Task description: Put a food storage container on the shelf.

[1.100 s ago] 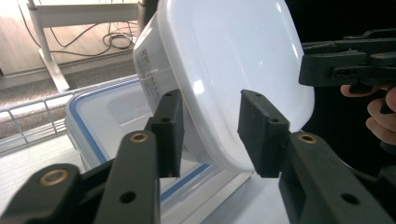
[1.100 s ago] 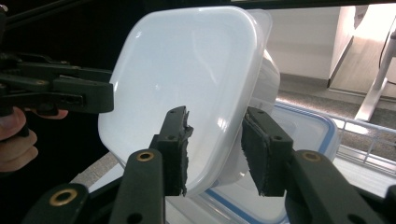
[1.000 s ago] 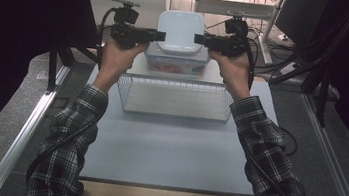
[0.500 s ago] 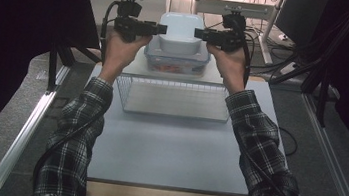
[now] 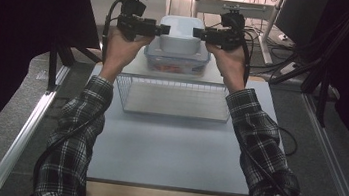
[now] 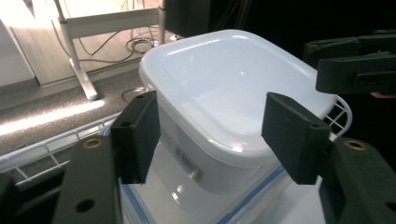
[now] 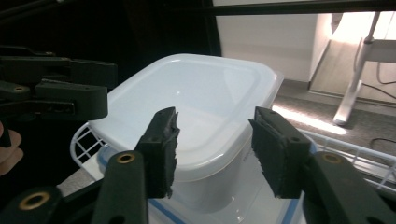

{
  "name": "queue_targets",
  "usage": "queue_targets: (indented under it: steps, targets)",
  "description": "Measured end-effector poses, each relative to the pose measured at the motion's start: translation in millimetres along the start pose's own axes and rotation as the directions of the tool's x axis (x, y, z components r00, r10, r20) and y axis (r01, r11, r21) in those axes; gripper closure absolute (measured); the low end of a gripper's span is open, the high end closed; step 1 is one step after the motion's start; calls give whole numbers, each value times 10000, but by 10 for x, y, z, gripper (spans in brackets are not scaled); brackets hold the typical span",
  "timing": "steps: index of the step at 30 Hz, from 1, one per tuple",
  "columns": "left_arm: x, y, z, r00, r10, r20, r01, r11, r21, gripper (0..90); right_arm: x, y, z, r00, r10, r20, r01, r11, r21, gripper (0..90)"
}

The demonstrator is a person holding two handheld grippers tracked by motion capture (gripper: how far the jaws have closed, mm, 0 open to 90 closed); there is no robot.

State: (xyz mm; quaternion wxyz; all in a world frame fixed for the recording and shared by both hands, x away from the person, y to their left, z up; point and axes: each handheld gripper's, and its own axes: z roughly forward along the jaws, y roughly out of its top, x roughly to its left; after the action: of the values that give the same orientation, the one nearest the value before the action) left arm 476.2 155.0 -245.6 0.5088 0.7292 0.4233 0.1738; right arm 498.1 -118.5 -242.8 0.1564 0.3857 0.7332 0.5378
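We treat the white lidded box (image 5: 181, 34) as light, slippery; both tools, left (image 5: 162, 29) and right (image 5: 196, 32), have just been opening, empty; regrip under the rim.

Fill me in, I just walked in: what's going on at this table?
A person holds a gripper in each hand at either side of a white lidded tub that sits on a larger clear container behind a wire basket. The left gripper and right gripper have just been opening; their jaws flank the tub's edges and stand off it, so it seems freshly set down.
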Motion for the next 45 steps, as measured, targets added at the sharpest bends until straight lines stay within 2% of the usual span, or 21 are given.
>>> queue_targets:
  steps: [6, 9, 11, 13, 20, 26, 34, 38, 45]
  targets:
    - [-43, -64, -86, 9988, 292, 402, -294, 9996, 37, 225, -15, -29, -68, 9975, -57, -701, 74, 9997, 241, 306]
    - [-64, -99, -129, 9976, 321, 620, -327, 9994, 86, 165, -10, -47, -101, 9959, -316, -844, 346, 9988, 347, 241]
    - [-89, -129, -141, 9961, 485, 743, -511, 9981, 337, 123, 8, -71, -129, 9942, -539, -928, 571, 9978, 325, 212]
    - [-112, -176, -152, 9958, 654, 635, -687, 9964, 504, 106, 19, -96, -147, 9933, -723, -905, 757, 9965, 343, 196]
    - [-154, -376, -175, 9930, 802, 863, -872, 9929, 806, 65, 34, -265, -193, 9883, -1218, -914, 1272, 9903, 562, 149]
    - [-193, -544, -193, 9908, 1028, 884, -1116, 9885, 1017, 48, 15, -405, -246, 9854, -1264, -1138, 1337, 9893, 591, 122]
    - [-295, -731, -227, 9817, 1756, 737, -1832, 9763, 1150, 29, 54, -564, -329, 9782, -1482, -1458, 1594, 9848, 684, 97]
    - [-322, -817, -232, 9791, 1869, 798, -1956, 9735, 1189, 22, 76, -637, -366, 9747, -1617, -1541, 1744, 9820, 730, 87]
    - [-344, -1013, -251, 9782, 1860, 920, -1962, 9735, 1178, 18, 92, -774, -414, 9712, -1772, -1593, 1920, 9779, 826, 78]
